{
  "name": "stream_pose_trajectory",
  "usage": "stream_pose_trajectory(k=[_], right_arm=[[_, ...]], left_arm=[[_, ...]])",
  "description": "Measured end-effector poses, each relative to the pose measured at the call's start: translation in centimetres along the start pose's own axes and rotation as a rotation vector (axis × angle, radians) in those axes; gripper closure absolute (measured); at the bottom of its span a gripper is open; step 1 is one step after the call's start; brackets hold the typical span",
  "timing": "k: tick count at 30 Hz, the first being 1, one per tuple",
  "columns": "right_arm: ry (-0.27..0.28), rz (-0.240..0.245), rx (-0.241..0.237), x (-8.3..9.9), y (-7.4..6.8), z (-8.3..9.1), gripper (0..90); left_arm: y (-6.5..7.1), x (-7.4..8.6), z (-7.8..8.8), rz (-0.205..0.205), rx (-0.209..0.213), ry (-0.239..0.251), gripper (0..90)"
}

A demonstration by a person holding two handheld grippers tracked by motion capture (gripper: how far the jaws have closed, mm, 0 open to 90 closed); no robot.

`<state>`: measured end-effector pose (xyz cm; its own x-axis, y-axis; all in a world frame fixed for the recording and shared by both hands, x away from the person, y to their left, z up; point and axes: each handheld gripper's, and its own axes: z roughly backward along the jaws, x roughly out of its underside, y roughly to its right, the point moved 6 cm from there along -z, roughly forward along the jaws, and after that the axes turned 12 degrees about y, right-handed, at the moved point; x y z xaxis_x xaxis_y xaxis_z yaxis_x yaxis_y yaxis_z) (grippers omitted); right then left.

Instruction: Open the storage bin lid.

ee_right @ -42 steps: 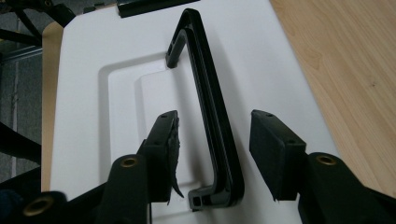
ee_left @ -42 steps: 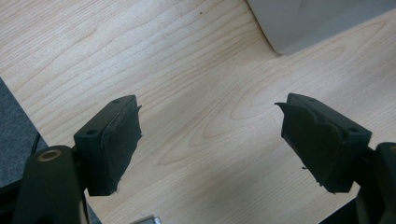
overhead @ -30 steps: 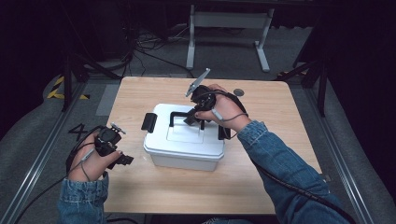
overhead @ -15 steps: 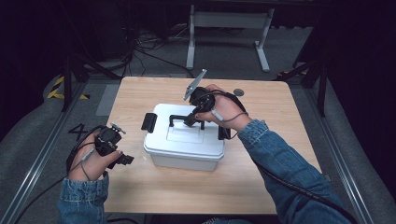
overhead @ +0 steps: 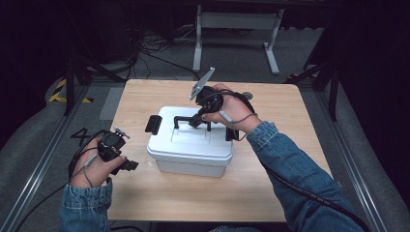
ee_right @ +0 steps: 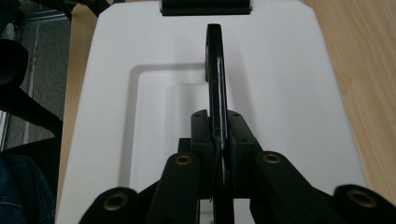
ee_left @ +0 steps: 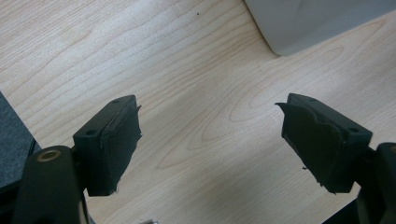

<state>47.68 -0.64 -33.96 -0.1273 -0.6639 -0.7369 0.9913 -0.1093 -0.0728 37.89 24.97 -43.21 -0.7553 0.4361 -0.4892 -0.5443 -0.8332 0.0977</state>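
Right gripper (ee_right: 215, 140) has just clamped the white box's (overhead: 191, 150) black carry handle (ee_right: 215, 70) for lifting, while the left gripper (ee_left: 210, 149) waits wide open, empty

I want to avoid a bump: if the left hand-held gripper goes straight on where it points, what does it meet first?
Probably the bare table; the left hand-held gripper points down at it with jaws open. The white box lies farther off, to one side.
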Motion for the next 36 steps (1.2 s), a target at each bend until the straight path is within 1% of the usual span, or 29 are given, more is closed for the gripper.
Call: stream_pose_trajectory(k=[2,7,8,9,13,14,20,22,23,25,28,30,33,34,36], right_arm=[[0.010,-0.004,0.001,-0.3,0.0,0.3,84.5],[0.021,0.012,0.014,-1.0,0.1,1.3,84.5],[0.026,0.004,0.018,-1.2,0.0,1.4,84.5],[0.028,0.011,0.014,-1.3,0.0,1.6,84.5],[0.042,0.013,0.023,-1.7,0.0,2.2,84.5],[0.044,0.012,0.021,-1.8,-0.1,2.4,84.5],[0.071,0.019,0.036,-2.5,-0.2,3.8,84.5],[0.072,0.021,0.043,-2.6,-0.2,4.0,84.5],[0.072,0.020,0.044,-2.6,-0.2,4.2,84.5],[0.072,0.024,0.049,-2.6,-0.3,4.4,84.5],[0.073,0.024,0.054,-2.5,-0.3,5.0,84.5],[0.071,0.027,0.063,-2.3,-0.3,5.5,84.5],[0.078,0.022,0.075,-1.8,-0.1,6.5,84.5],[0.082,0.017,0.081,-1.7,0.0,6.8,84.5],[0.088,0.011,0.086,-1.3,0.1,7.4,84.5]], left_arm=[[-0.1,0.0,0.0,-0.002,0.001,0.002,20.3],[-0.1,0.0,-0.1,-0.001,0.002,0.001,20.3],[0.0,0.0,0.0,0.000,0.003,0.000,20.3],[0.0,0.0,0.0,0.000,0.003,0.001,20.3],[-0.1,0.0,-0.1,0.000,0.002,-0.001,20.3],[-0.1,0.0,-0.1,-0.005,-0.002,0.001,20.3],[-0.2,0.0,-0.2,-0.004,-0.002,0.003,20.3],[-0.2,0.0,-0.1,0.003,-0.001,0.003,20.3],[-0.3,0.0,-0.1,-0.006,-0.005,0.003,20.3],[-0.3,0.1,-0.1,0.003,-0.004,0.006,20.3],[-0.3,0.0,0.0,-0.001,-0.006,0.010,20.3],[-0.3,0.1,0.0,0.003,-0.001,0.005,20.2],[-0.5,0.1,0.0,-0.006,-0.008,0.001,20.2],[-0.4,0.1,-0.1,0.002,-0.002,0.001,20.2],[-0.4,0.1,-0.1,0.005,-0.003,0.001,20.2]])
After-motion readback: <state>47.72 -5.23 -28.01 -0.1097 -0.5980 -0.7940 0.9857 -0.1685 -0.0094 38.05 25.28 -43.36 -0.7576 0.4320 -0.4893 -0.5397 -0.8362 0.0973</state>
